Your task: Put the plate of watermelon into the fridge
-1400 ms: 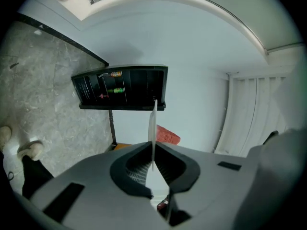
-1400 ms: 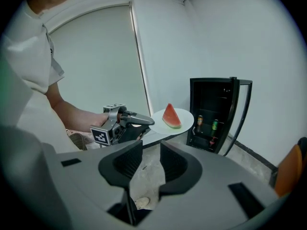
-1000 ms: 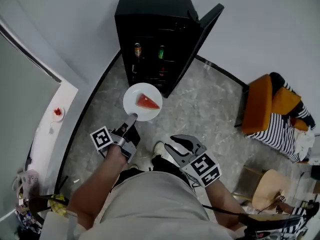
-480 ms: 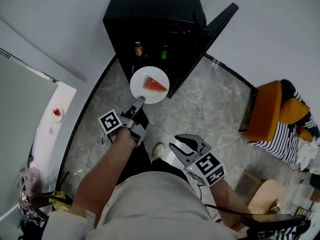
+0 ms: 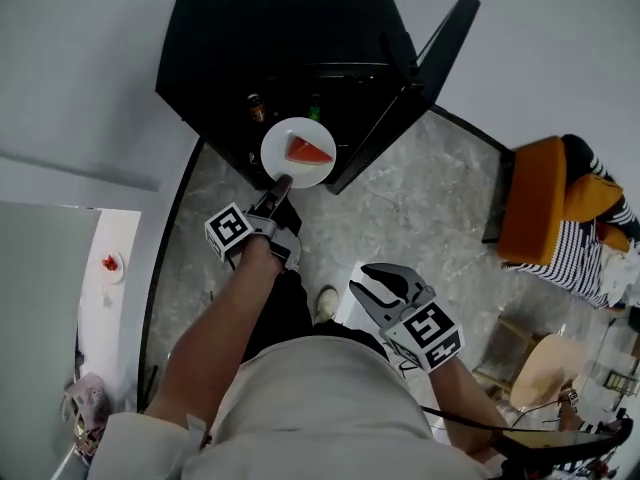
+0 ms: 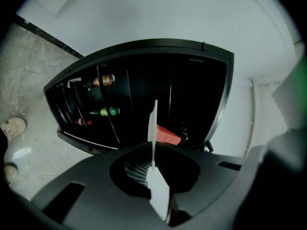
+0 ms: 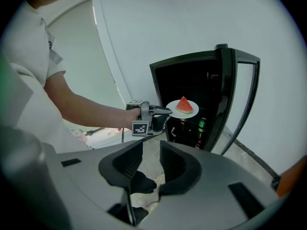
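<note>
Left gripper [image 5: 281, 183]: clenched on the near rim of the plate; in the left gripper view the rim stands edge-on between the closed jaws.
Plate [image 5: 298, 152]: white and round, held out level at the open front of the fridge. Whether it has crossed the opening, I cannot tell.
Watermelon [image 5: 308, 151]: one red wedge lying on the plate, towards its right side.
Fridge [image 5: 290, 28]: black, at the far side of the scene against the white wall, interior dark.
Fridge door [image 5: 430, 63]: swung open to the right.
Bottles: a brown one [image 6: 103, 80] and a green one [image 6: 106, 111] stand on the shelves inside; in the right gripper view the green one is below the plate.
Right gripper [image 7: 151, 162]: released, jaws apart with nothing between them, held near the person's body and well apart from the plate.
Floor [image 5: 420, 218]: grey marble tile.
Shoe [image 5: 325, 303]: pale, on the floor between the two grippers.
Orange chair [image 5: 535, 213]: at the right, with striped cloth [image 5: 585, 258] beside it.
Small dish [image 5: 110, 264]: on a white surface at the far left, with something red on it.
</note>
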The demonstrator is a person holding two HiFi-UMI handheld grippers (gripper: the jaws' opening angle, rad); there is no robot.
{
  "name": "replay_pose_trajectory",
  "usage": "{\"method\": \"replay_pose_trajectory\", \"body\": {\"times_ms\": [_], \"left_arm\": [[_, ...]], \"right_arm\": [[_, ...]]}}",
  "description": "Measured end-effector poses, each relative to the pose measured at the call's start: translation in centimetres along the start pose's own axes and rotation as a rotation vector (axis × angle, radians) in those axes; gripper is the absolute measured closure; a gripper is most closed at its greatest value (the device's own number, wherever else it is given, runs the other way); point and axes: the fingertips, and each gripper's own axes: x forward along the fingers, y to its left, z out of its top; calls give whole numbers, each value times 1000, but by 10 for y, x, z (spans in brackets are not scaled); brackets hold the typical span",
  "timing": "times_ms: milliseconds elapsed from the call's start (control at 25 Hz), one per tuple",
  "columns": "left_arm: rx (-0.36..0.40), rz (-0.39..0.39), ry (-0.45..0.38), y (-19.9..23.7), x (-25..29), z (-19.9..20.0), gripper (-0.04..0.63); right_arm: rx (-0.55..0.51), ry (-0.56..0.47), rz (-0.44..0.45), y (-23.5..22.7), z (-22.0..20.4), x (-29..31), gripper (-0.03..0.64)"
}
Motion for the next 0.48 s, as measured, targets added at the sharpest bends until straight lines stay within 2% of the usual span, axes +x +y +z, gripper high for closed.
{"method": "replay_pose_trajectory", "body": {"times_ms": [480], "left_arm": [[8, 23, 54, 55, 81, 46, 569]], "right_arm": [[108, 10, -91, -16, 2, 29, 494]]}}
